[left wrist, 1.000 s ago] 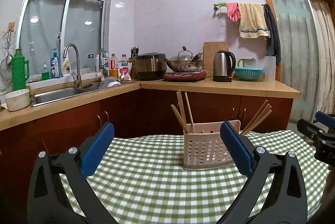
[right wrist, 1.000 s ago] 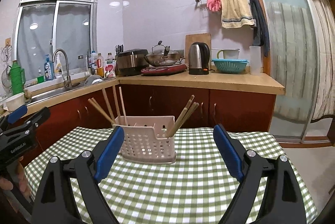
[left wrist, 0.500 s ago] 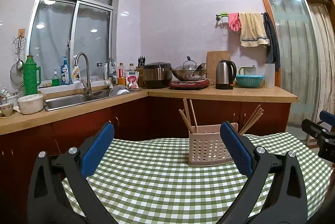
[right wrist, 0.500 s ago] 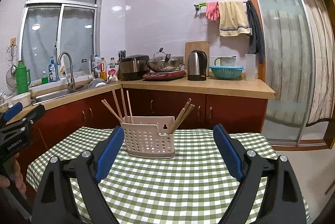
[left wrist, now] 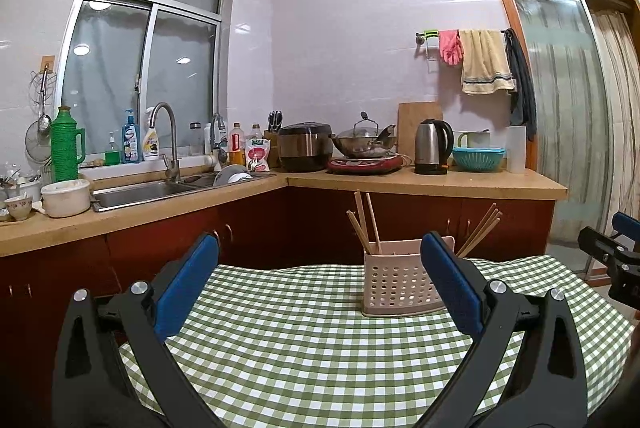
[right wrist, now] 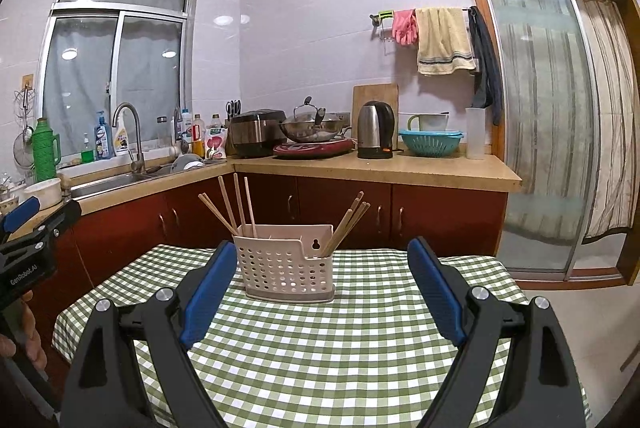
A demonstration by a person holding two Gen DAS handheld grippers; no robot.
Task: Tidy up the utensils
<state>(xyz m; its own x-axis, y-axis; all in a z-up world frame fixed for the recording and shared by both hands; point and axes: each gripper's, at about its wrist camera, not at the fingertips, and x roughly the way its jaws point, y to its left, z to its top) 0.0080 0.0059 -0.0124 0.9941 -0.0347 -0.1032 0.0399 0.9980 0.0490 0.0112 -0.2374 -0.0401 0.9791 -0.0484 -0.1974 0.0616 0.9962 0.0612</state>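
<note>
A pale perforated utensil caddy (left wrist: 396, 282) (right wrist: 286, 268) stands upright on the far part of a table with a green checked cloth (left wrist: 320, 348) (right wrist: 340, 348). Wooden chopsticks lean out of its left compartment (left wrist: 362, 224) (right wrist: 232, 203) and its right compartment (left wrist: 480, 232) (right wrist: 348, 224). My left gripper (left wrist: 319, 248) is open and holds nothing, well short of the caddy. My right gripper (right wrist: 323, 250) is also open and holds nothing, facing the caddy from nearer the table's front. Neither touches the caddy.
Behind the table runs an L-shaped counter (right wrist: 380, 167) with a sink (left wrist: 136, 193), a rice cooker, a wok, a kettle (right wrist: 374, 129) and a teal colander. A sliding glass door (right wrist: 540, 131) is at the right. A hand (right wrist: 24, 340) shows at the left edge.
Both grippers have drawn back from the caddy, which now looks smaller and farther off, and more of the checked cloth shows. Both stayed open.
</note>
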